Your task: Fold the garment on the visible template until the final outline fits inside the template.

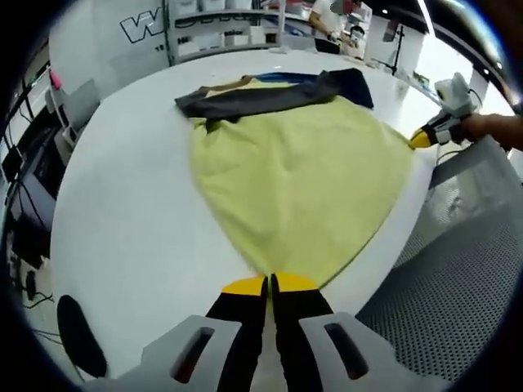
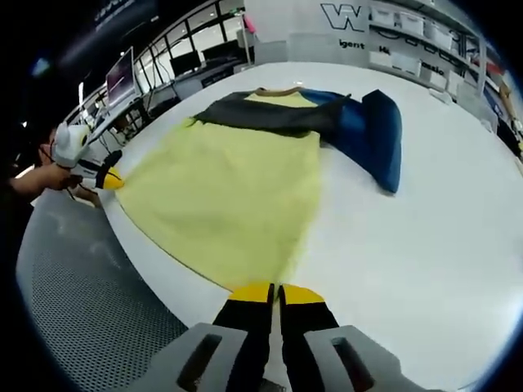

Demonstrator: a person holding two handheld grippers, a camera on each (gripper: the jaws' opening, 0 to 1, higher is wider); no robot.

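both tongs, left (image 1: 270, 283) & right (image 2: 275, 289), clamped on yellow garment (image 1: 294, 180) hem corners, fold barely begun on table (image 1: 131, 212).

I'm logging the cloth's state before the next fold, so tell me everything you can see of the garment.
The garment is a soft knit-looking top with a pale yellow body, dark grey sleeves folded across its chest and a blue sleeve end lying to one side. It lies flat on the white table, hem toward the table edge. The left gripper and right gripper each pinch a hem corner with jaws closed, stretching the hem between them.
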